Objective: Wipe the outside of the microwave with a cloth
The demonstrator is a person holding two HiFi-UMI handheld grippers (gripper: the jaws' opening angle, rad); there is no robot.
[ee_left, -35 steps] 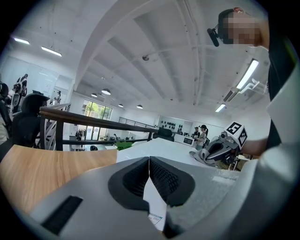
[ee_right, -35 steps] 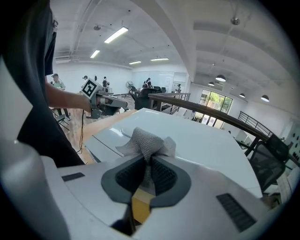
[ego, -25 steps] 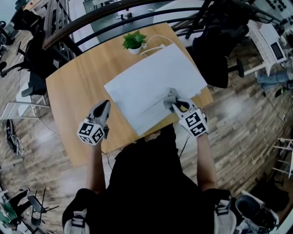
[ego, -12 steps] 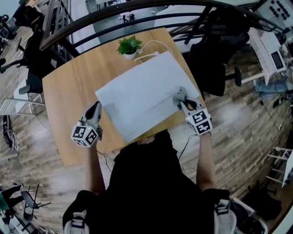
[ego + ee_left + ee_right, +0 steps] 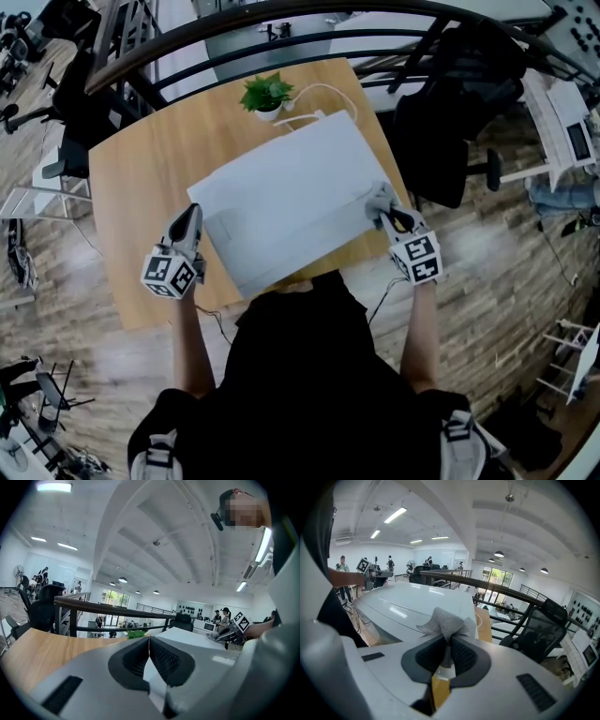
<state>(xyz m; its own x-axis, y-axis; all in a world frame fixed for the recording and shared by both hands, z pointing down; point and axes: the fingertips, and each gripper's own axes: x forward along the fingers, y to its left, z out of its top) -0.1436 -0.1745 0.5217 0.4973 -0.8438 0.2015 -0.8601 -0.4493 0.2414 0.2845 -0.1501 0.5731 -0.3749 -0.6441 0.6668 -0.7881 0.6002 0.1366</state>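
The white microwave (image 5: 286, 202) stands on the wooden table (image 5: 141, 178), seen from above as a big pale box. My right gripper (image 5: 380, 204) is shut on a grey cloth (image 5: 446, 622), which rests against the microwave's right front corner (image 5: 461, 603). In the right gripper view the cloth bunches out past the closed jaws onto the white top. My left gripper (image 5: 187, 227) hangs just left of the microwave's left side, jaws shut and holding nothing (image 5: 149, 644). The microwave top (image 5: 192, 637) shows beyond it.
A small potted plant (image 5: 264, 96) sits at the table's far edge, with a white cable (image 5: 319, 92) running behind the microwave. A dark railing (image 5: 234, 28) runs past the table. A black office chair (image 5: 441, 112) stands to the right. My body is close against the table's near edge.
My right gripper with the cloth has slid rightward across the microwave top, from near its middle front to the right front corner. The left gripper stayed beside the left side.
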